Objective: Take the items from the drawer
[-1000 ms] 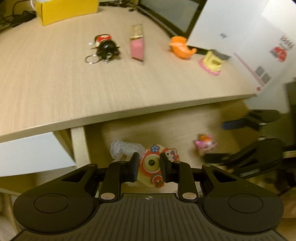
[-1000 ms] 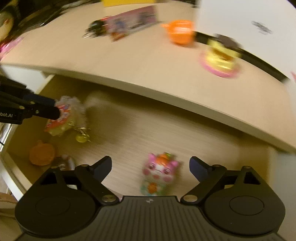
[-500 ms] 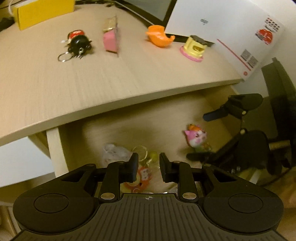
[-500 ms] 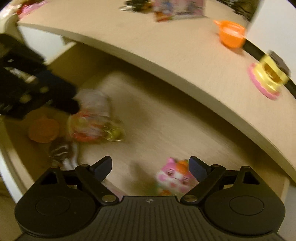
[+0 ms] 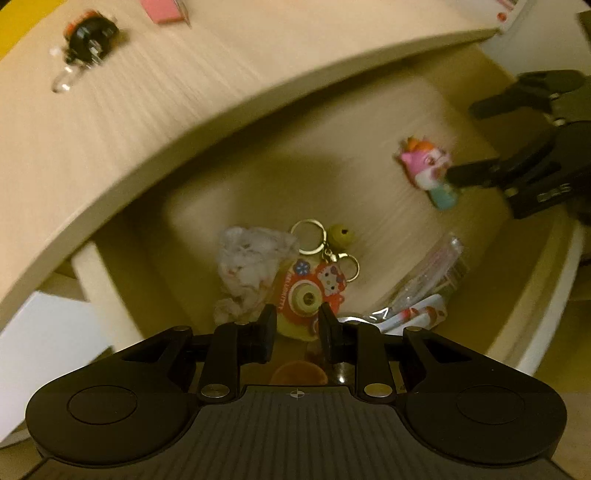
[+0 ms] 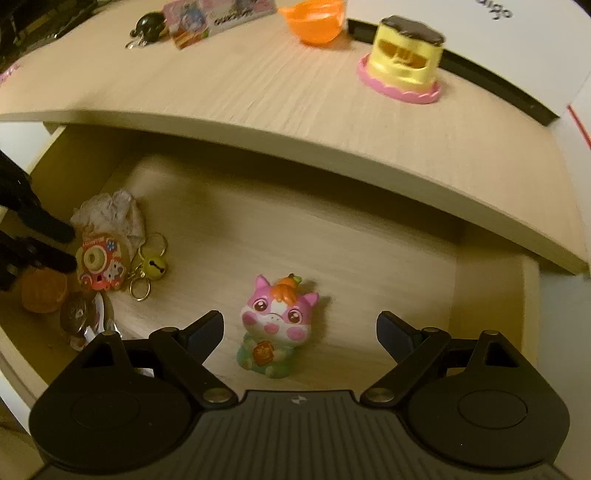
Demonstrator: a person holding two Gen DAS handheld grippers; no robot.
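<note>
The open drawer [image 5: 546, 295] under the desk holds a red camera-shaped keychain [image 5: 306, 299] with rings and a gold bell [image 5: 341, 234]. My left gripper [image 5: 295, 328] stands open with a narrow gap, its fingertips on either side of the keychain's near edge. A pink cat toy [image 6: 277, 317] lies on the drawer floor [image 6: 369, 258]. My right gripper [image 6: 299, 321] is wide open, one finger on each side of the toy, not touching it in this view. In the left wrist view the right gripper [image 5: 461, 142] reaches the toy [image 5: 424, 170] from the right.
Also in the drawer are a crumpled clear bag [image 5: 251, 258], wrapped packets [image 5: 424, 295] and an orange round thing [image 6: 44, 291]. On the desktop [image 6: 258, 85] overhanging the drawer stand a black keychain [image 5: 88, 37], an orange cup [image 6: 314, 18] and a yellow cake toy [image 6: 402, 62].
Both grippers have come lower into the drawer. The left one has closed in on the red keychain, the right one on the pink cat toy. Neither jaw gap has changed.
</note>
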